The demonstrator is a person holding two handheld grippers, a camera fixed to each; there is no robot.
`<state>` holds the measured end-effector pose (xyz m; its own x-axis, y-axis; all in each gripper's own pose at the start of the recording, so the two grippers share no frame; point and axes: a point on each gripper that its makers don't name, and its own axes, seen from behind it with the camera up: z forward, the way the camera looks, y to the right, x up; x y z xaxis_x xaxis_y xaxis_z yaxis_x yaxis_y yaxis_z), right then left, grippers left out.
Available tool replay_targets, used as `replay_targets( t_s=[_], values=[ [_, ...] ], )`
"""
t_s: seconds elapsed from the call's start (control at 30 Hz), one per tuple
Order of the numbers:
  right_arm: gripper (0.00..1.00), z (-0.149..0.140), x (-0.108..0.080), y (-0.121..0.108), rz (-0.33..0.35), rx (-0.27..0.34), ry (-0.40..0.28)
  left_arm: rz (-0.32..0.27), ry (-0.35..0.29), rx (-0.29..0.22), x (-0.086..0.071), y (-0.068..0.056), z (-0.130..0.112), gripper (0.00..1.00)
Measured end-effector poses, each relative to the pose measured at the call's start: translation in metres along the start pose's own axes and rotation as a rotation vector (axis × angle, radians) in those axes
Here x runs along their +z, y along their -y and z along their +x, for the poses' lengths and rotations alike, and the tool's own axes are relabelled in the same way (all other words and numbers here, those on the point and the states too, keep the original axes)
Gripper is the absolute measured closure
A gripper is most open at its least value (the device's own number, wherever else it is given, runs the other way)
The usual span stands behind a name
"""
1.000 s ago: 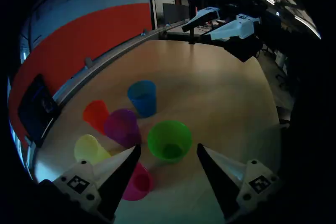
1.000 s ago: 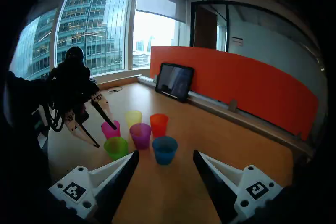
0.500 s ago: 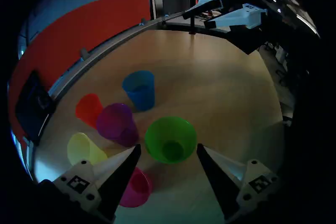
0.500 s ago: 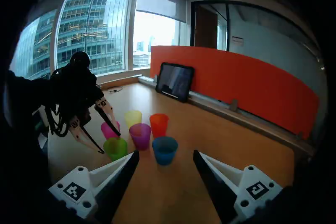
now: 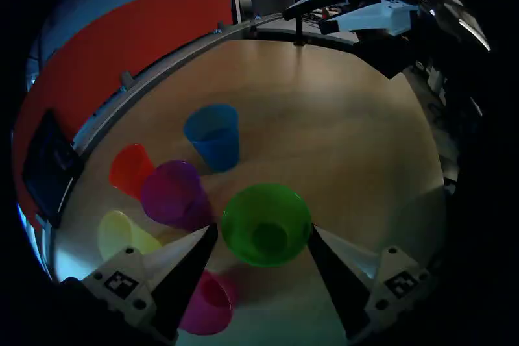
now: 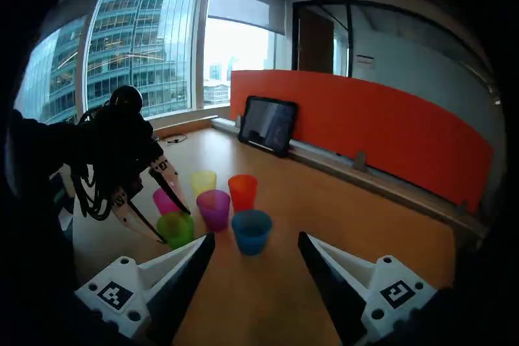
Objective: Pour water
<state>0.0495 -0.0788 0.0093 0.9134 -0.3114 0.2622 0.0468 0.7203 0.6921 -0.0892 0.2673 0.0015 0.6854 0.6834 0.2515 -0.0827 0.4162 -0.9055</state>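
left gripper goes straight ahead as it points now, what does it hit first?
Likely the green cup: it sits centred between the open left gripper's fingertips, nearest in line. Depth to its rim is unclear.

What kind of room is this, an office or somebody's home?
Most likely an office high up in a city building: tall windows look out on glass towers, and an orange partition runs along a long wooden table.
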Motion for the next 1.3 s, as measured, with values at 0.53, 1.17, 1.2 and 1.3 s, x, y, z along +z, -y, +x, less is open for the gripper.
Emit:
replay_targets(
  t_s=[0.53, 1.17, 1.2, 1.3],
  values=[
    [0.01, -0.005, 0.000, -0.006, -0.003, 0.012, -0.001, 0.005, 0.003, 0.002, 0.012, -0.002, 0.000, 0.02],
    [0.00, -0.003, -0.001, -0.004, -0.003, 0.009, -0.004, -0.010, -0.041, 0.007, 0.002, -0.010, 0.011, 0.13],
    [0.00, -0.003, -0.001, -0.004, -0.002, 0.009, -0.004, -0.007, -0.047, 0.007, 0.000, -0.009, 0.012, 0.13],
    [0.01, -0.003, -0.001, -0.004, -0.002, 0.008, -0.003, 0.004, -0.067, 0.007, -0.005, -0.006, 0.016, 0.13]
  ],
)
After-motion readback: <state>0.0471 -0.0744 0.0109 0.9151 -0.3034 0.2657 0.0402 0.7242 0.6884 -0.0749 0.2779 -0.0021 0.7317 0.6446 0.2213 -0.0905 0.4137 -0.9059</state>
